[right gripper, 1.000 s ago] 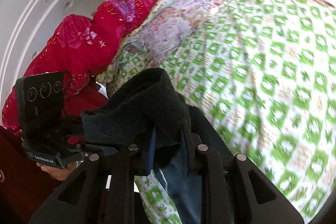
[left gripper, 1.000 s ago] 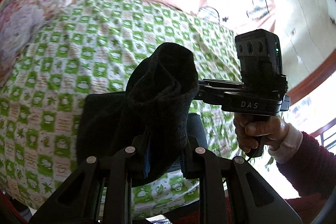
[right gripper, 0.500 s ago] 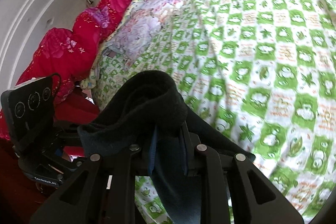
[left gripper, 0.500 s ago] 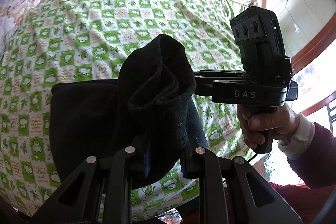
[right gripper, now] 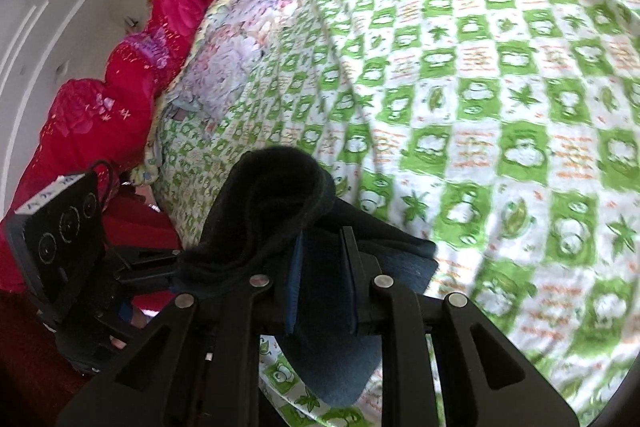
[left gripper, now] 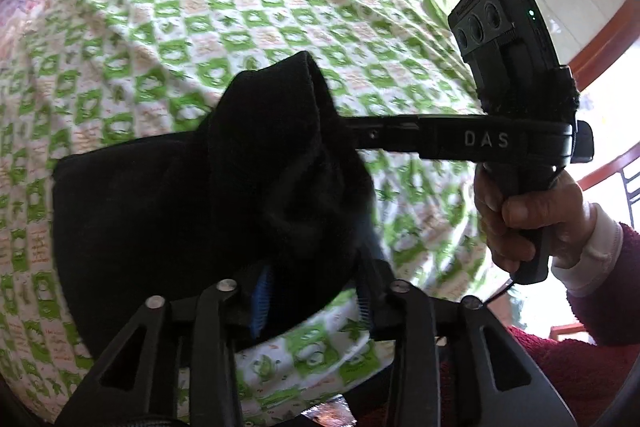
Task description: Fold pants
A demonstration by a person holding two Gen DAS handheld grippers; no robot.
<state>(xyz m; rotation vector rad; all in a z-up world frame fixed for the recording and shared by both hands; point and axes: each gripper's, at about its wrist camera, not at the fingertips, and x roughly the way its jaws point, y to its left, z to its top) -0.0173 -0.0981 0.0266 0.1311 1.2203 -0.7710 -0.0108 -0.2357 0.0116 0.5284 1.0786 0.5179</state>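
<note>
Left wrist view: the green checked bedspread (left gripper: 280,11) stretches wide beyond the dark pants (left gripper: 168,211), which hang bunched over its near edge. The left gripper (left gripper: 316,287) pinches one fold; the right gripper (right gripper: 320,287) clamps another, its handle level in the right hand (left gripper: 520,211) near the bed's edge
</note>
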